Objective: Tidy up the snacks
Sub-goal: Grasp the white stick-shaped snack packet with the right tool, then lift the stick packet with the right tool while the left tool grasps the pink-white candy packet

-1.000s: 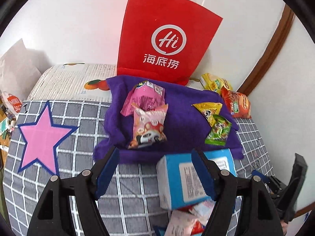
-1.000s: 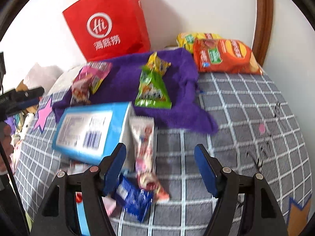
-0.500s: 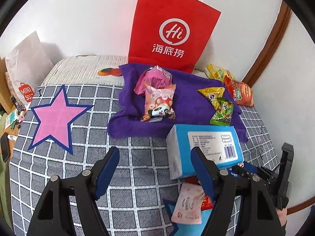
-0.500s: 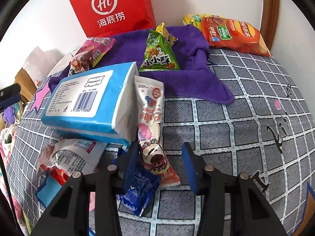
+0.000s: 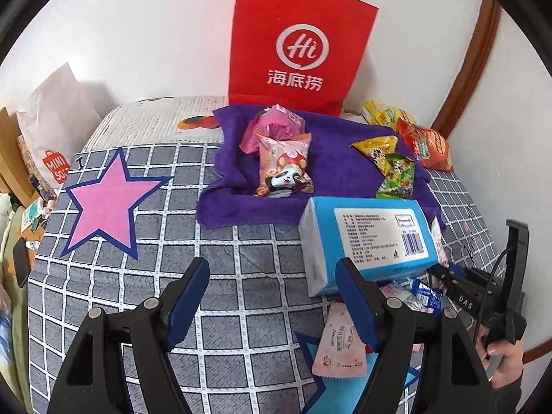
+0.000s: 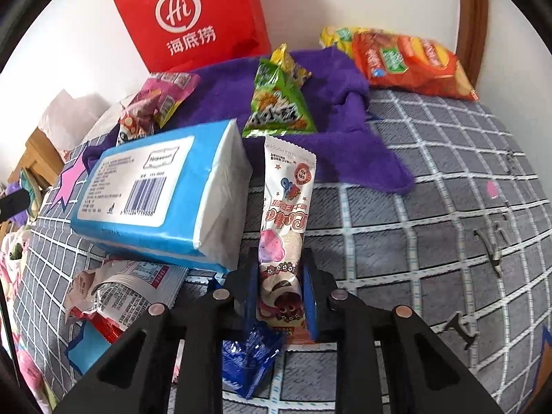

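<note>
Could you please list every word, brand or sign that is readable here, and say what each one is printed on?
"Hi" and "海底捞": red paper bag.
"MINI SO": white bag at the left.
"Lotso", upside down: long white snack packet in the right gripper.
"DAG": right gripper's body.
Blue tissue pack: barcode label, print too small.
Green snack packet: characters blurred.

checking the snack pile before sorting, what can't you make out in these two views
- Crumpled wrapper, right wrist view: its far part lies under the blue tissue pack.
- Small blue packet, right wrist view: partly behind the right gripper, print unreadable.
- Long pink-and-white snack, left wrist view: almost wholly hidden by the tissue pack.
- Yellow bag, both views: mostly behind the orange chip bag.
</note>
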